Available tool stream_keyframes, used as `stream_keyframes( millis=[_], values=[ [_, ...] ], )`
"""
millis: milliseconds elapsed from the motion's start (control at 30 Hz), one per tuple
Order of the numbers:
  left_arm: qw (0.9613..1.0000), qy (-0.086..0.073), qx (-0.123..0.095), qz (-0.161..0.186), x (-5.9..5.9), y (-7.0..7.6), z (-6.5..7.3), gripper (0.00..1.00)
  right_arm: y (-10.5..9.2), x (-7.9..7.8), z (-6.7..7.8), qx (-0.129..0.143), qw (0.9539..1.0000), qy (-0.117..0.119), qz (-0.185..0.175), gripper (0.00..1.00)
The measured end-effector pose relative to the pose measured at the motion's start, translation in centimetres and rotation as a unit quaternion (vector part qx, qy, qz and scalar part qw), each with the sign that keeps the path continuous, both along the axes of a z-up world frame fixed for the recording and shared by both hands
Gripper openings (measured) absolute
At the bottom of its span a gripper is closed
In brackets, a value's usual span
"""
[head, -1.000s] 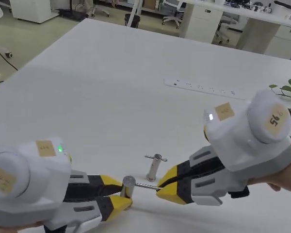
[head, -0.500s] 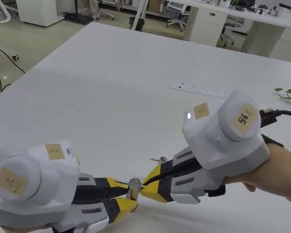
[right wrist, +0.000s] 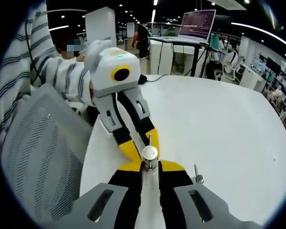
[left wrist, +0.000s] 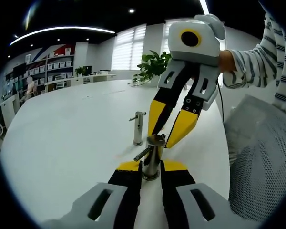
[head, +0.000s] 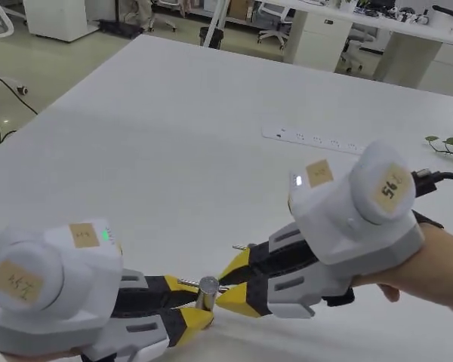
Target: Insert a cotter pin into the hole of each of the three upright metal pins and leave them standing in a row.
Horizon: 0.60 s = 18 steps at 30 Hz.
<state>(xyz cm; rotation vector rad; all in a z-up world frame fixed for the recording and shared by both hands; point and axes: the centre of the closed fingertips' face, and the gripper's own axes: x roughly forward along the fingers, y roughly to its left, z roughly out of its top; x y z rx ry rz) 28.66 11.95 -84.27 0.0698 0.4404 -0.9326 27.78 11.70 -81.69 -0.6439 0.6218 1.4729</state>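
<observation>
Two grippers meet at one metal pin (head: pixel 208 285) standing on the white table (head: pixel 211 136). We find the left gripper (head: pixel 196 302) clamped on its shaft and the right gripper (head: pixel 228 290) pinched narrow on the cotter pin (left wrist: pixel 142 153), whose tip pokes through the hole. We judge that a sideways pull on release could topple the pin or drag the cotter pin out. The finished pin (left wrist: pixel 138 128), standing near, could be knocked.
</observation>
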Motion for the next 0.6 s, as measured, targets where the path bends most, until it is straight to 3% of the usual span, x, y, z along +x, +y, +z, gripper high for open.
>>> stream_keyframes(
  millis=[33,100,200,267,333,400,567,600],
  values=[
    [1.0000,0.004,-0.005,0.008,0.1,0.1,-0.1,0.20,0.1,0.1,-0.1,0.001,1.0000,-0.003,0.000,0.17],
    [1.0000,-0.003,0.004,0.004,0.0,0.3,-0.3,0.38,0.2,0.0,-0.1,0.004,1.0000,-0.008,0.005,0.23],
    [0.9999,-0.003,0.009,0.006,-0.1,0.5,-0.6,0.55,0.5,-0.2,-0.2,0.011,0.9999,-0.008,0.008,0.22],
    [0.9999,0.008,-0.005,0.013,-0.3,0.6,-0.5,0.62,0.7,-0.2,-0.3,0.011,0.9999,-0.008,0.006,0.22],
    [0.9997,-0.005,-0.015,0.019,-0.2,0.8,0.0,0.68,1.0,-0.2,-0.4,0.015,0.9999,-0.005,0.005,0.23],
    [0.9996,-0.005,-0.020,0.019,-0.3,0.8,0.2,0.76,1.2,-0.4,-0.6,0.016,0.9998,-0.002,0.008,0.23],
    [0.9994,-0.009,-0.010,0.030,-0.2,1.3,0.0,0.99,1.6,-0.6,-1.1,0.014,0.9998,-0.001,0.013,0.23],
    [0.9995,-0.009,-0.008,0.030,-0.3,1.4,0.0,0.99,1.6,-0.6,-1.1,0.014,0.9998,-0.004,0.015,0.23]
  ],
)
